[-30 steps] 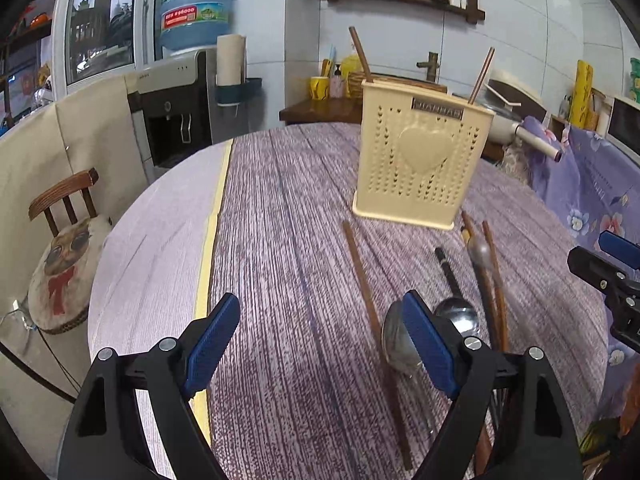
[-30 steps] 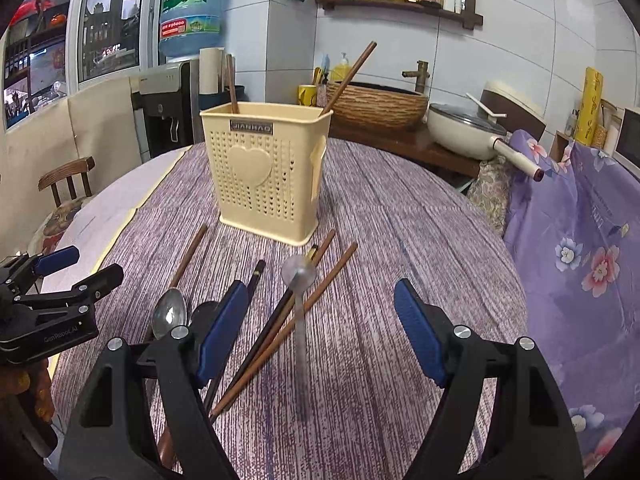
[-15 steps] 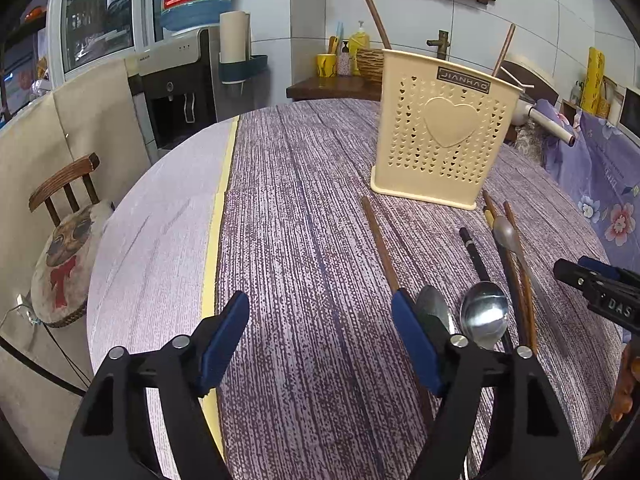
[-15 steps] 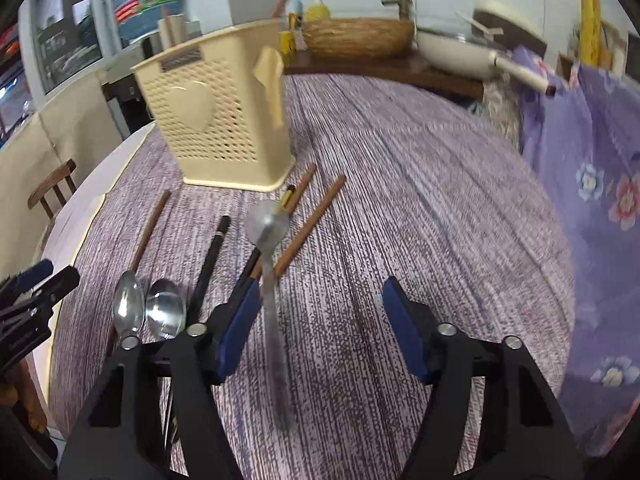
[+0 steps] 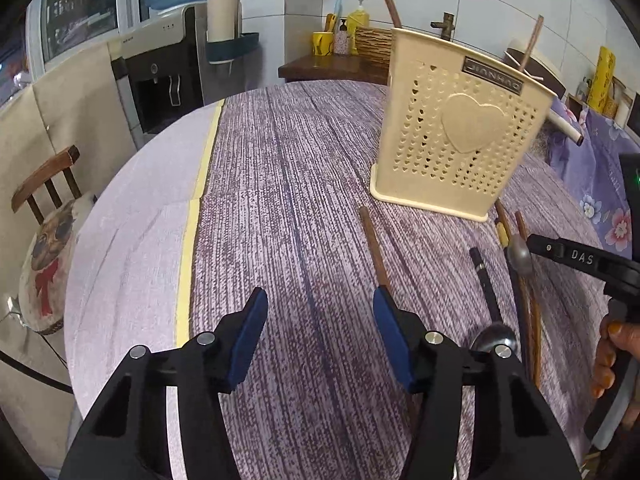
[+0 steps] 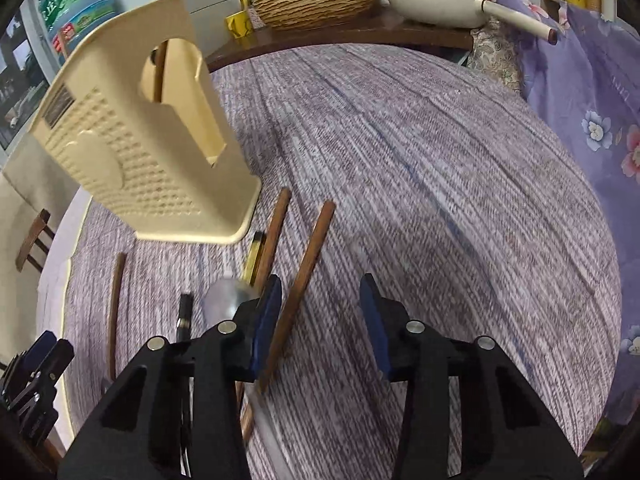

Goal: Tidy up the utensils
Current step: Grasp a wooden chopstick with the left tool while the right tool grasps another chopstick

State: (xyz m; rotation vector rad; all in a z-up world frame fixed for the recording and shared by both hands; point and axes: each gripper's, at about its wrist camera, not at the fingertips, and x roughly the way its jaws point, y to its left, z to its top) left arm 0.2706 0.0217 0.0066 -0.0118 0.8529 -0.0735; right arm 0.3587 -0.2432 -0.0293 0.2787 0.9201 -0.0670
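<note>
A cream perforated utensil holder (image 5: 460,136) stands on the purple-clothed round table (image 5: 280,184), with brown chopsticks standing in it; it also shows in the right wrist view (image 6: 140,152). Loose brown chopsticks (image 6: 304,264), a black-handled utensil (image 5: 484,280) and metal spoons (image 5: 518,256) lie in front of it. My right gripper (image 6: 318,320) is open, low over the table, with one brown chopstick lying between its fingers beside the left one. My left gripper (image 5: 320,328) is open and empty over bare cloth, left of a single brown chopstick (image 5: 372,248).
A wooden chair with a cushion (image 5: 44,232) stands left of the table. A water dispenser (image 5: 168,64) is behind it. A side counter holds a wicker basket (image 6: 316,0) and a white pan (image 6: 436,0). Purple floral cloth (image 6: 592,100) hangs at right.
My right gripper has dropped low and forward over the loose chopsticks, one now between its fingers. My left gripper has moved forward and lower. Both stay open.
</note>
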